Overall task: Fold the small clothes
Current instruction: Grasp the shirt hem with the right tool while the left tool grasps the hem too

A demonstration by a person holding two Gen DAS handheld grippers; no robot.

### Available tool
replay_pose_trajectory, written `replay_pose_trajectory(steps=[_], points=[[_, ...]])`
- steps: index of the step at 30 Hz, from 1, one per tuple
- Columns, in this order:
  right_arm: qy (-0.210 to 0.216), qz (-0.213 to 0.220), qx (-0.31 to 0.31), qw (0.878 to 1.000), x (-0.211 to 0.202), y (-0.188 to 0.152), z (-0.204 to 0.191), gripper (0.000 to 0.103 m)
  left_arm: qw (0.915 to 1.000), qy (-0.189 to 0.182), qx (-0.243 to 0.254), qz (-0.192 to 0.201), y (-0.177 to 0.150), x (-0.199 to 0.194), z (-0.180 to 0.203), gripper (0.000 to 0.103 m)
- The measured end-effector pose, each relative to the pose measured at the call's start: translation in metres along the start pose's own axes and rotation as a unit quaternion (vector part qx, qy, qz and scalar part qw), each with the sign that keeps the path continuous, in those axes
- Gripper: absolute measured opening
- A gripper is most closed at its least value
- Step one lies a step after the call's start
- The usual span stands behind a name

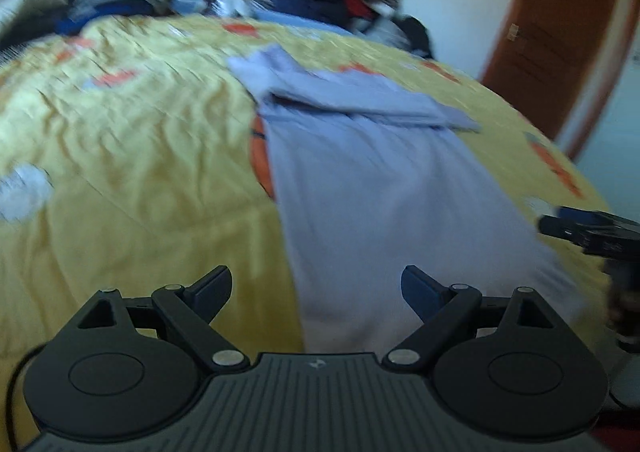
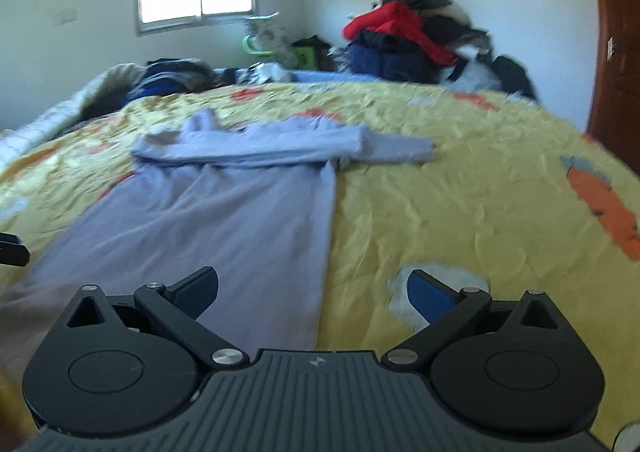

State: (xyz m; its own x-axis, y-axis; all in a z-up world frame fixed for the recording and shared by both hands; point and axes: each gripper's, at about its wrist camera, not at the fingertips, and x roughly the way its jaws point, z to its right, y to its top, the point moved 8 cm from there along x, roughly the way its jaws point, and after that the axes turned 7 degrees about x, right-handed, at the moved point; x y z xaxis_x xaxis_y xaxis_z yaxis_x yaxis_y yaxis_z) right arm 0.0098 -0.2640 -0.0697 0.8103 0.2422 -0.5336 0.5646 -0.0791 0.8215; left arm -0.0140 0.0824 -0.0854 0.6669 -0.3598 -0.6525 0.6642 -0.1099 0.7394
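Lilac long-sleeve top (image 2: 224, 220) lies flat on the bed's yellow quilt (image 2: 460, 220), sleeves already folded across the chest as a band at the far end. Long axis runs away from both cameras: hem nearest, collar and folded sleeves far, toward the clothes pile (image 2: 404, 40) by the wall

Left gripper (image 1: 316, 292): jaws spread wide, nothing between them, hovering over the near left edge of the body panel. Right gripper (image 2: 312, 292): jaws likewise spread and empty, straddling the near right side edge, one finger over fabric, one over quilt. Neither touches cloth as far as I can tell; frames are motion-blurred

Handling guess: thin knit, light, fully limp, no stiffness, so it will sag and drag if pinched at one point. Not fragile, not slippery on the quilt. Take the two hem corners, one per gripper, pinch both layers, lift together and carry along the long axis toward the sleeve band. Uneven lift would skew the fold
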Motion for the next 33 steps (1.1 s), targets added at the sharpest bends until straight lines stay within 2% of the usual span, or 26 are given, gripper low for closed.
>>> replay_pose_trajectory(steps=[3,7,12,16,19,27,30,33], points=[[0.036,-0.011,0.033,0.999,-0.012,-0.006,0.007,0.102,0.9993,-0.015,0.017,-0.030,-0.011,-0.005,0.006,0.093],[0.047,-0.019,0.070,0.996,-0.021,-0.010,0.021,0.103,0.9967,-0.021,0.021,-0.075,-0.025,-0.004,0.013,0.093],[0.079,-0.043,0.102,0.991,-0.029,-0.018,0.024,0.098,0.9946,-0.039,0.008,-0.096,-0.032,-0.007,0.022,0.098],[0.077,-0.057,0.091,0.991,-0.032,-0.028,0.021,0.098,0.9947,-0.053,0.004,-0.088,-0.034,-0.006,0.029,0.103],[0.081,-0.073,0.086,0.990,-0.032,-0.036,0.019,0.095,0.9948,-0.053,0.023,-0.084,-0.034,-0.002,0.037,0.103],[0.086,-0.079,0.068,0.991,-0.039,-0.043,0.016,0.091,0.9955,-0.065,0.035,-0.059,-0.037,-0.003,0.047,0.103],[0.107,-0.091,0.071,0.988,-0.045,-0.046,0.014,0.091,0.9961,-0.074,0.026,-0.042,-0.038,-0.004,0.044,0.103],[0.157,-0.104,0.107,0.976,-0.050,-0.048,0.015,0.090,0.9951,-0.074,0.046,-0.047,-0.039,-0.003,0.046,0.103]])
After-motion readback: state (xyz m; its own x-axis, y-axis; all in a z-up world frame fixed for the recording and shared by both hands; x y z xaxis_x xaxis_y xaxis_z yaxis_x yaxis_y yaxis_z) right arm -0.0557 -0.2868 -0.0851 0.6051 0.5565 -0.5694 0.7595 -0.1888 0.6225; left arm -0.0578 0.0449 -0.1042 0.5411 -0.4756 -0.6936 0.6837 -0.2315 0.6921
